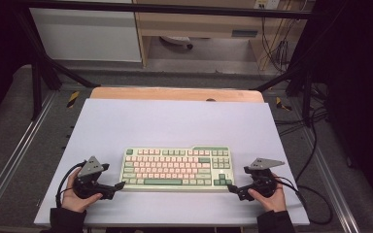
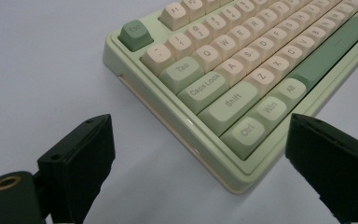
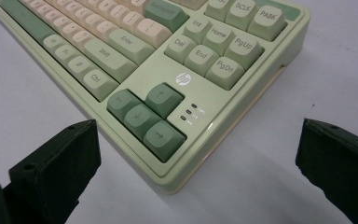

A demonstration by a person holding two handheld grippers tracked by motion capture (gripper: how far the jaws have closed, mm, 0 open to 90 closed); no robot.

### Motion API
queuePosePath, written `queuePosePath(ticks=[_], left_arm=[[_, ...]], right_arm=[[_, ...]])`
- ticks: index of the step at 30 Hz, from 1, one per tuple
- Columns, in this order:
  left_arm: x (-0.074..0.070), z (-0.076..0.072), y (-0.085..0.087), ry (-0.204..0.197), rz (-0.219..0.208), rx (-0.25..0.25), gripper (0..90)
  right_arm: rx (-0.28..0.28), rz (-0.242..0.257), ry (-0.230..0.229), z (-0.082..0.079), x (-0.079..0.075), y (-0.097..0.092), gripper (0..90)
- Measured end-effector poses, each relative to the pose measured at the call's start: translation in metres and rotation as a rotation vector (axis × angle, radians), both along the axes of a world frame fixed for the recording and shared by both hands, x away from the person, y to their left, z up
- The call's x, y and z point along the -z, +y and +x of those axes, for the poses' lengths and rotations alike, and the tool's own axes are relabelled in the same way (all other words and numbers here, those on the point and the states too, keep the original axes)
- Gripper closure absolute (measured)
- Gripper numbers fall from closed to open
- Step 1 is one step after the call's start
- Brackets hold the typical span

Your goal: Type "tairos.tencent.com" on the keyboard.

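Keyboard (image 1: 177, 168) between left hand-held gripper (image 1: 120, 186), right hand-held gripper (image 1: 230, 187), untouched

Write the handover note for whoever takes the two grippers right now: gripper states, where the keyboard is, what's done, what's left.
Left gripper: open, holding nothing, its jaws pointing at the keyboard's near left corner.
Right gripper: open, holding nothing, at the near right corner.
Keyboard: green and cream, flat on the white mat, near edge toward the person.
Done: both grippers brought up to the corners; no grip made.
Left: probably close each gripper on its corner, then lift or shift the keyboard with both together.
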State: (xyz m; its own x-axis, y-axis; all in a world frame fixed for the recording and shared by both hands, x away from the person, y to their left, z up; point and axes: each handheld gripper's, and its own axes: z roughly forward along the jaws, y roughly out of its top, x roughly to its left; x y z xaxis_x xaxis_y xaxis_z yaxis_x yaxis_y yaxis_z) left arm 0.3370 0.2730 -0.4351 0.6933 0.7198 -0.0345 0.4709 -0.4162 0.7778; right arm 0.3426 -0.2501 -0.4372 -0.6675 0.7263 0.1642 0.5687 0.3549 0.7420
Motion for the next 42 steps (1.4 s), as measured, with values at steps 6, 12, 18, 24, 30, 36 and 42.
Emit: queuePosePath(ticks=[6,12,18,24,30,36,42], left_arm=[[-0.001,0.0,-0.001,-0.002,0.004,0.003,8.1],[-0.002,-0.001,-0.002,-0.002,0.006,0.003,8.2],[-0.005,-0.002,-0.004,-0.007,0.007,-0.003,8.5],[-0.008,-0.002,-0.009,-0.008,0.011,-0.01,10.2],[-0.012,-0.002,-0.013,-0.01,0.002,-0.022,14.5],[-0.016,-0.001,-0.019,-0.01,-0.003,-0.023,20.2],[-0.021,0.0,-0.029,-0.015,-0.008,-0.018,31.6]], right_arm=[[-0.002,-0.001,0.002,0.0,0.0,0.0,0.5],[-0.001,-0.001,0.001,-0.001,-0.001,0.0,0.5],[0.002,0.001,0.0,-0.001,-0.001,0.0,0.5],[-0.002,0.001,-0.003,-0.001,-0.001,-0.001,0.5],[0.001,0.001,-0.002,-0.001,-0.001,0.0,0.5],[0.0,0.001,-0.001,-0.001,-0.001,0.0,0.5],[-0.003,0.004,0.001,-0.001,-0.001,0.0,0.5]])
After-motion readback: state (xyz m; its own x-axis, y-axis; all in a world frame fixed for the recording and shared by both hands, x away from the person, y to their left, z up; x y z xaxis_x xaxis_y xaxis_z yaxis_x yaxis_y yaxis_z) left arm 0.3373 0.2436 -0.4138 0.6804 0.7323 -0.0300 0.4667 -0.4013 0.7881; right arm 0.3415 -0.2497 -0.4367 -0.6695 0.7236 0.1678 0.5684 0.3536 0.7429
